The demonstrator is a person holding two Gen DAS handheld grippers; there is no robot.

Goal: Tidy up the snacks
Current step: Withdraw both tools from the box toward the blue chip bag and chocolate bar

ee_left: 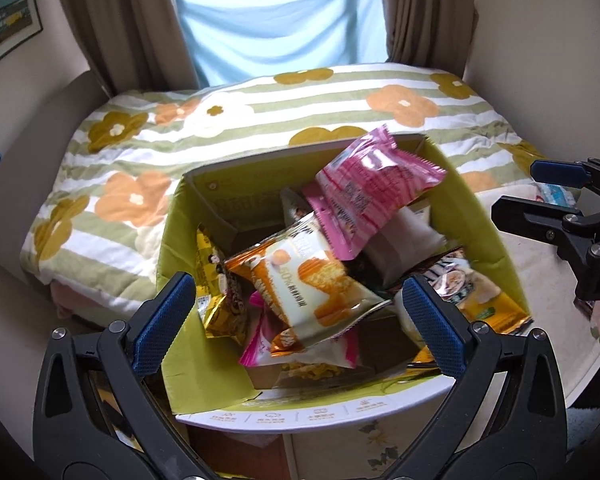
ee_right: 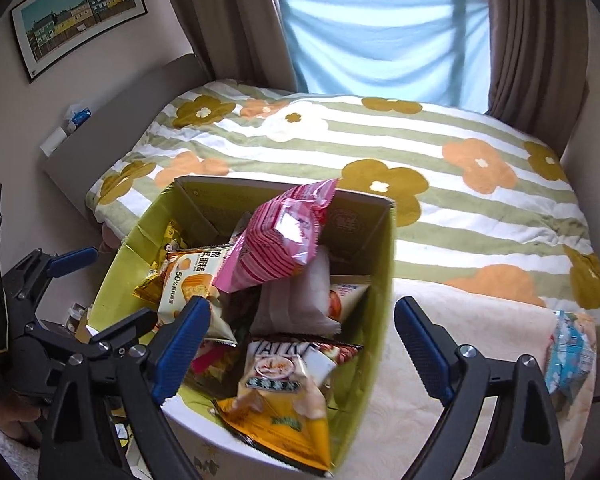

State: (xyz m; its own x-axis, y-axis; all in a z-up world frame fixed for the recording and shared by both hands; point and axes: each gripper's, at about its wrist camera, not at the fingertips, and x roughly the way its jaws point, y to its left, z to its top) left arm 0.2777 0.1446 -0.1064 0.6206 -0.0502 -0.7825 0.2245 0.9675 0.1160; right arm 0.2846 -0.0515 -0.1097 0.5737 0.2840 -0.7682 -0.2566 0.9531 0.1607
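behind everything lies a bed with a green-striped floral blanket (ee_right: 440,168), and just before it stands an open cardboard box with a lime-green lining (ee_left: 180,256), heaped with snack packets. both the left gripper (ee_left: 300,316) and right gripper (ee_right: 302,344) hover over it, fingers spread wide and empty. a pink striped foil packet (ee_right: 278,240) perches tilted on the heap (barely settled, i judge); a careless nudge could tip it over the rim. one pale blue packet (ee_right: 570,352) lies outside, near the right fingers.
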